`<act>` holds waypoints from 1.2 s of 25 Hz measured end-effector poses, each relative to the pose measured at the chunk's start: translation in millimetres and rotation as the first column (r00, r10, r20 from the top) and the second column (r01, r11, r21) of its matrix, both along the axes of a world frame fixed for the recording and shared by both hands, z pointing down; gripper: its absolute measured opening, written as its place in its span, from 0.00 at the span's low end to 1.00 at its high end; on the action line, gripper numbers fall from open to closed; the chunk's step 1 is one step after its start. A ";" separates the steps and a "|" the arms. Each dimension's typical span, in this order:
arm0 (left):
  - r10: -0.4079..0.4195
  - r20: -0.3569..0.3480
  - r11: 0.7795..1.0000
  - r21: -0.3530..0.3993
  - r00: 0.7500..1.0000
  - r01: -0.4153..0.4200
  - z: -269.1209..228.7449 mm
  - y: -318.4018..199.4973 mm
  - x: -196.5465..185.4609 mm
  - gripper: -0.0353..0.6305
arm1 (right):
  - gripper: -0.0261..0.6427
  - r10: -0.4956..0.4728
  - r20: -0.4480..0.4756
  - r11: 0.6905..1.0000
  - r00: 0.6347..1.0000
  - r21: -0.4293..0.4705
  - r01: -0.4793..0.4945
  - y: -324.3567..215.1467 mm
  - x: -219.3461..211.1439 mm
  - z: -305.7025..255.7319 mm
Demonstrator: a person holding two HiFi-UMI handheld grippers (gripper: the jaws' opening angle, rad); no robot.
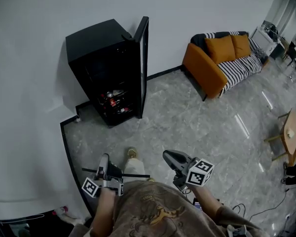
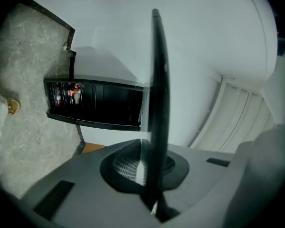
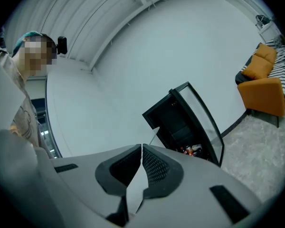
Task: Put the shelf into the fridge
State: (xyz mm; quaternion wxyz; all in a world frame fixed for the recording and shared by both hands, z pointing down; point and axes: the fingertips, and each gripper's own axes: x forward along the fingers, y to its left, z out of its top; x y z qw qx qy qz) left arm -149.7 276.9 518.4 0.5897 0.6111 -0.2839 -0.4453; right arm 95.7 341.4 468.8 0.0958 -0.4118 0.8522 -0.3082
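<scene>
Keep shelf (image 2: 156,80) pinched in left gripper (image 2: 148,174), level; open pressed-together, empty right gripper (image 3: 141,165) to steady it toward upper-left fridge (image 1: 106,68).

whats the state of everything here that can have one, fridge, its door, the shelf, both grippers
fridge: upright against the wall, drinks low inside
fridge door: open, swung wide
shelf: outside the fridge, held edge-on
left gripper: jaws shut on the shelf
right gripper: jaws together, nothing between them
</scene>
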 end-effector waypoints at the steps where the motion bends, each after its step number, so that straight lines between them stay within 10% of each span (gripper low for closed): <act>1: 0.001 0.000 1.000 0.001 1.000 -0.001 -0.6 -6.4 2.4 0.08 | 0.07 0.002 0.000 1.000 1.000 0.001 -0.002 -4.8 2.1 -0.3; 30: -0.026 -0.019 0.998 -0.065 0.999 0.024 27.3 -185.5 34.1 0.08 | 0.07 0.007 -0.027 0.999 1.000 -0.051 -0.009 -174.2 21.1 -5.7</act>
